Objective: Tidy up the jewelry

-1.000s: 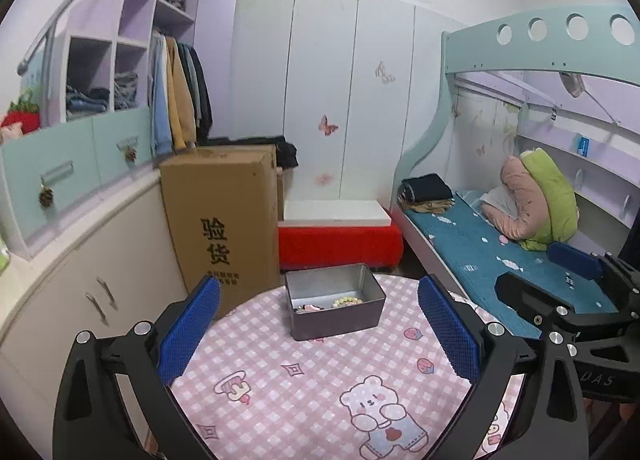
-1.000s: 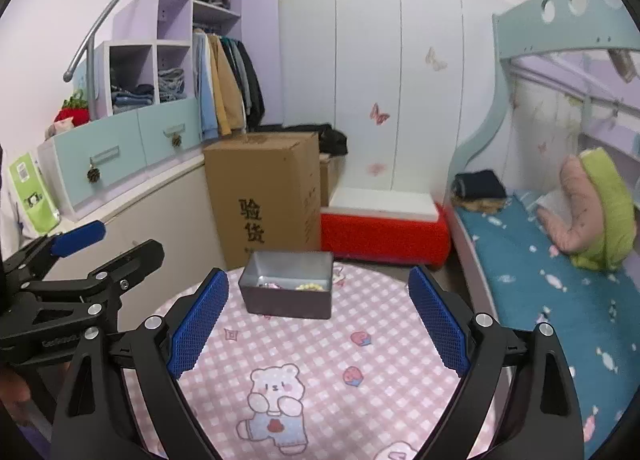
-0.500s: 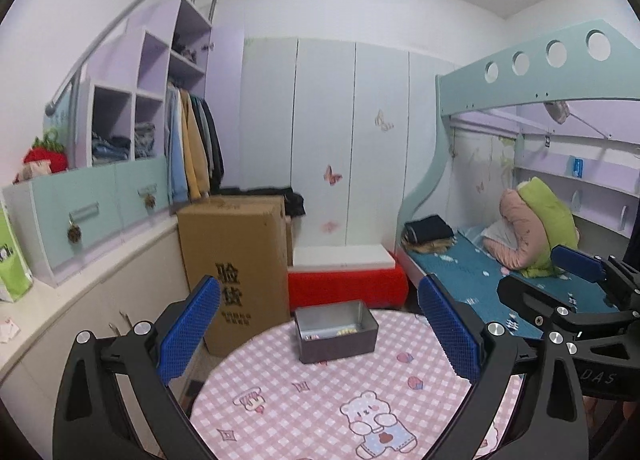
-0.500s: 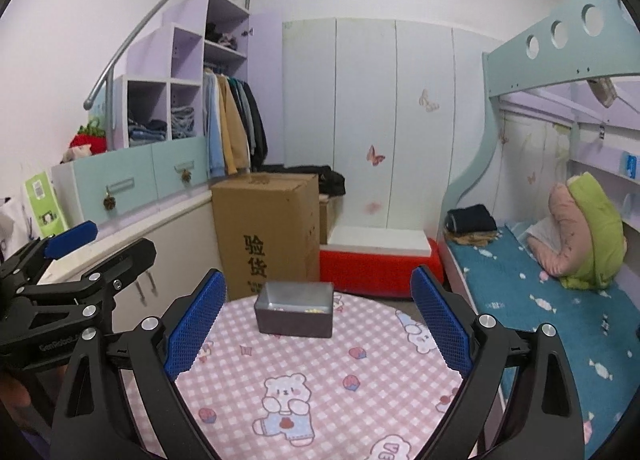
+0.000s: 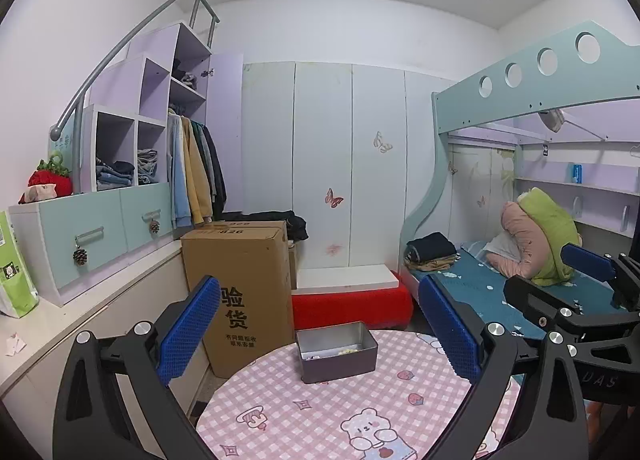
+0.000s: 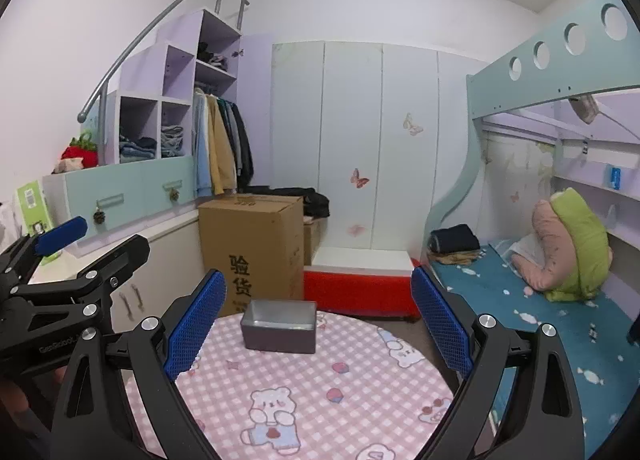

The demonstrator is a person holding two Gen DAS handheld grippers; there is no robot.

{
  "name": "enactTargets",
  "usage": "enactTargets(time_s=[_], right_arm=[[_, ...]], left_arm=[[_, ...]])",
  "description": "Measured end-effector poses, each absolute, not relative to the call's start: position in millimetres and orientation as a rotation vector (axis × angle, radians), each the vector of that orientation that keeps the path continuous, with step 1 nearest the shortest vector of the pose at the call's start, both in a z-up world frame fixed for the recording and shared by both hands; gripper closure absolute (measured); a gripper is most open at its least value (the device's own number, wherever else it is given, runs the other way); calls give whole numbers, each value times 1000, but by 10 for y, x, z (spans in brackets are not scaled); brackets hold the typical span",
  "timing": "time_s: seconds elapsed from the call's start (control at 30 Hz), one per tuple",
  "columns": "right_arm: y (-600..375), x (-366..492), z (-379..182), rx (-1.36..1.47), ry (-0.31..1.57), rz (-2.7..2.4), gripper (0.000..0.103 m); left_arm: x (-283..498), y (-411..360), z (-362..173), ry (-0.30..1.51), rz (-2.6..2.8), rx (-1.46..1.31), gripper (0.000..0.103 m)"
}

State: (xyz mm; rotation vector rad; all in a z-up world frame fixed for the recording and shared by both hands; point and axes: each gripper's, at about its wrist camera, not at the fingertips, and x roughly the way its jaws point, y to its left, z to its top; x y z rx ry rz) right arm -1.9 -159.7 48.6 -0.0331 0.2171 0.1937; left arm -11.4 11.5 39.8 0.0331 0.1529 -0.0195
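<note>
A grey metal tin (image 5: 337, 352) stands at the far side of a round table with a pink checked cloth (image 5: 320, 412). Small pale jewelry pieces (image 5: 347, 350) lie inside it. The tin also shows in the right wrist view (image 6: 279, 326); its inside is hidden there. My left gripper (image 5: 320, 332) is open and empty, held high and back from the tin. My right gripper (image 6: 316, 324) is open and empty, also back from the tin. The right gripper shows at the right in the left wrist view (image 5: 576, 300); the left gripper shows at the left in the right wrist view (image 6: 80, 272).
A tall cardboard box (image 5: 240, 284) stands behind the table at the left. A red and white low bench (image 5: 352, 300) sits behind the tin. A bunk bed (image 5: 500, 292) is at the right, white cabinets (image 5: 80, 324) at the left.
Both grippers have pulled back and tilted up from the tin, so it looks smaller and lower in both views. Both stay open and empty.
</note>
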Motion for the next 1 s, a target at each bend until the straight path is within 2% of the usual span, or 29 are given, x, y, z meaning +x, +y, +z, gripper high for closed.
enactTargets(time_s=[1.0], right_arm=[[-1557, 208, 391, -33, 239, 165, 12]], left_arm=[[104, 123, 320, 149, -3, 54, 7]])
